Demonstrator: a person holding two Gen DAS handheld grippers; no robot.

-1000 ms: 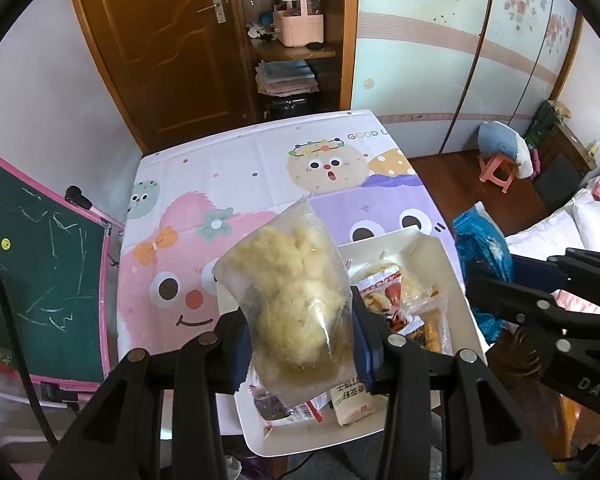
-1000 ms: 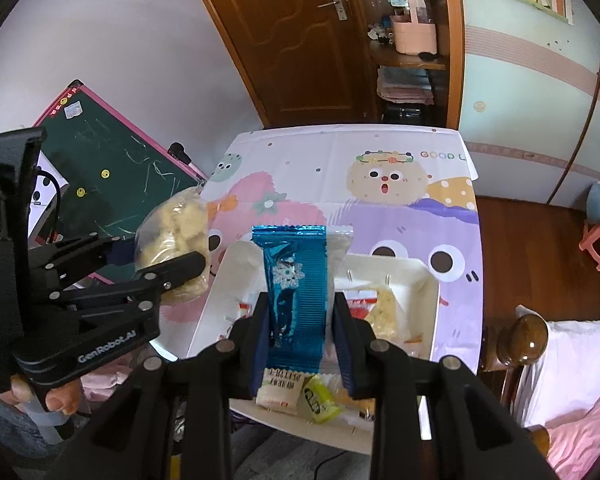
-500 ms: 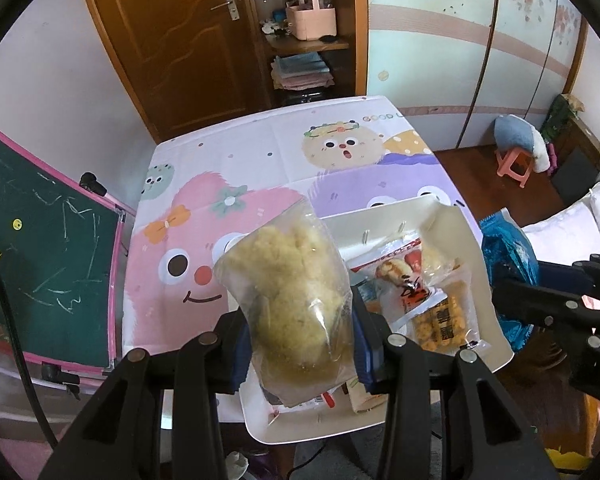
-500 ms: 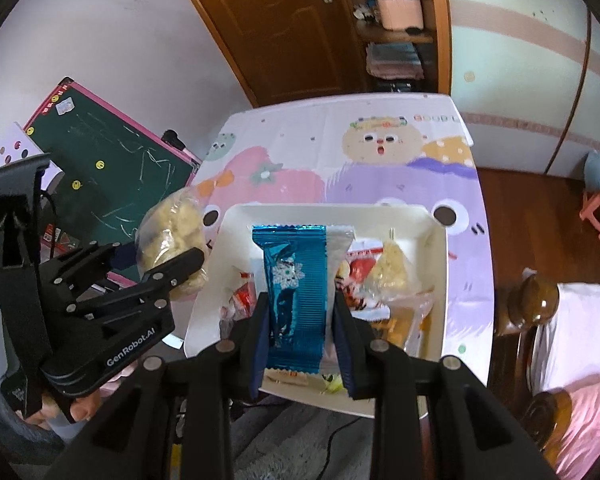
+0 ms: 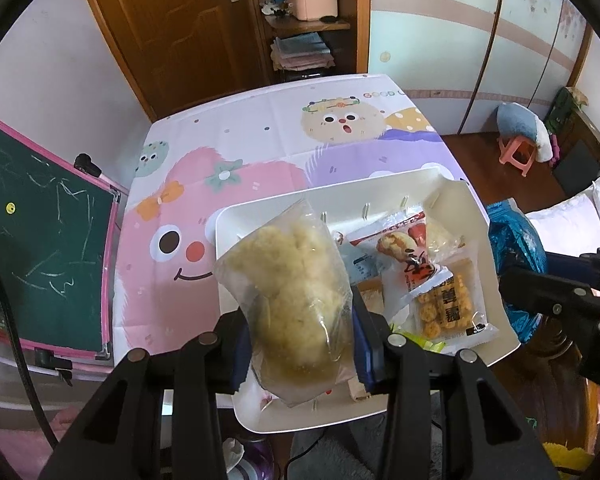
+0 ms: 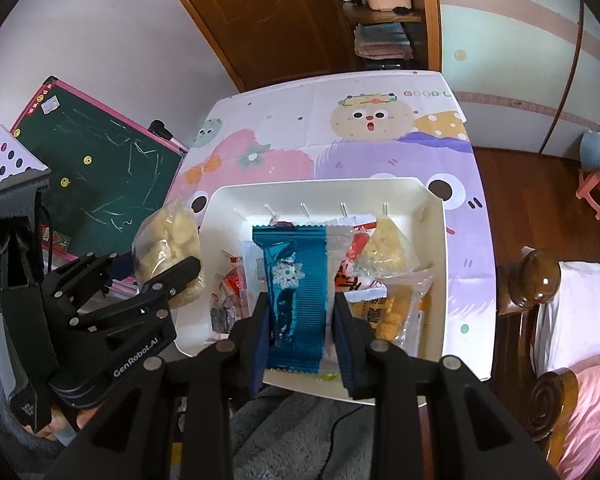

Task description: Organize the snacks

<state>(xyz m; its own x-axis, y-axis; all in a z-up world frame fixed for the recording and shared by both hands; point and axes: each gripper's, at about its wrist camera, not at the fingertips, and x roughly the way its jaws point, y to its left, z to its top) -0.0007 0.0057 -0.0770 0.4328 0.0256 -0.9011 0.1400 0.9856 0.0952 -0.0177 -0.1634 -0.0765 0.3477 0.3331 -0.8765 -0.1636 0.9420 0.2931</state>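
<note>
My left gripper [image 5: 300, 344] is shut on a clear bag of pale yellow puffs [image 5: 288, 292], held upright over the left part of the white tray [image 5: 260, 212]. The same bag [image 6: 168, 252] and left gripper [image 6: 162, 280] show at the left of the right wrist view. My right gripper [image 6: 302, 330] is shut on a blue foil snack packet [image 6: 296, 292] with a snowflake print, above the white tray [image 6: 436, 272]. Several packets lie in the tray: a red-and-white wrapper [image 5: 404, 252], an orange cracker pack [image 5: 446, 304] and a clear bag of pale puffs [image 6: 384, 252].
The tray sits on a table with a cartoon-print cloth [image 5: 260, 148]. A green chalkboard [image 5: 40, 232] leans at the left. A wooden bedpost [image 6: 534, 280] and pink bedding [image 6: 580, 392] stand at the right, a door and shelf behind.
Both grippers have sunk toward the tray with their packets still held. The tray and its snacks look larger and sit higher in both views.
</note>
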